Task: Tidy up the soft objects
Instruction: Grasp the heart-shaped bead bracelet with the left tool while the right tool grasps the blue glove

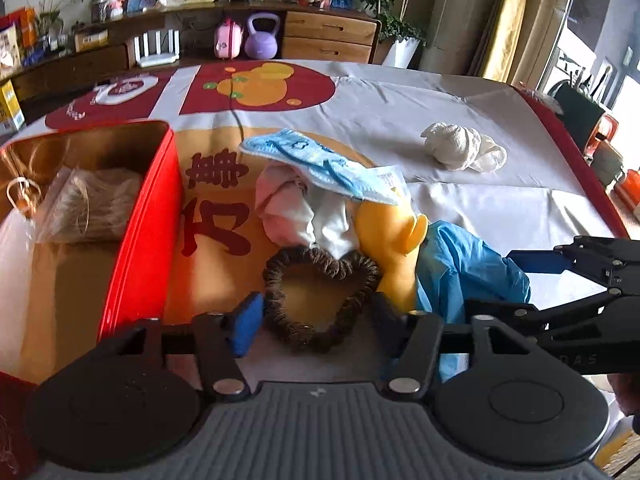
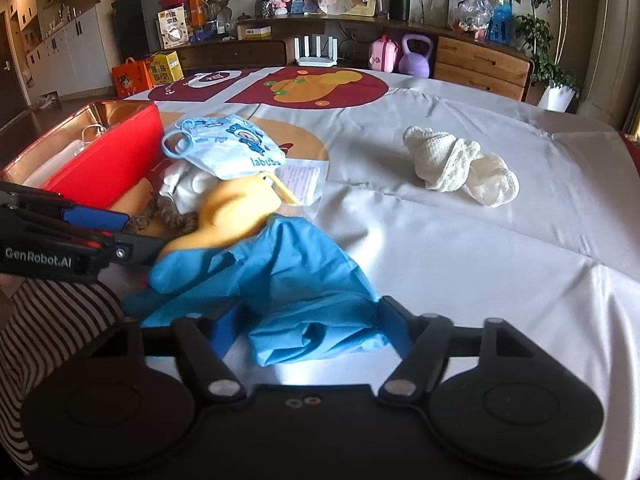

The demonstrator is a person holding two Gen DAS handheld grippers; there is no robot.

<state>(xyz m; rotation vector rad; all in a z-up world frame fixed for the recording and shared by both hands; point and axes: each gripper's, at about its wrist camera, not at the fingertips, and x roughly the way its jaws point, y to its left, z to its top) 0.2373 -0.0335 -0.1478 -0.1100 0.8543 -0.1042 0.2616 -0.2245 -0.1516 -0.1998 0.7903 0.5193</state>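
A brown scrunchie (image 1: 276, 280) lies on the tablecloth between the fingers of my left gripper (image 1: 316, 318). The blue pads stand at its two sides and the ring is not squeezed. Beyond it is a heap: a pink and white cloth (image 1: 296, 212), a yellow rubber glove (image 1: 392, 236) and a blue printed face mask (image 1: 320, 164) on top. A crumpled blue glove (image 2: 280, 280) lies between the fingers of my right gripper (image 2: 304, 328), draped over the left finger, with the jaws still wide. A white towel (image 2: 460, 168) lies apart to the right.
An open red tin (image 1: 136, 240) stands at the left with a bagged fibrous bundle (image 1: 92, 208) inside. A person's striped sleeve (image 2: 60, 320) is at the near left. Behind the table runs a wooden sideboard (image 2: 480, 60) with a kettlebell, a router and boxes.
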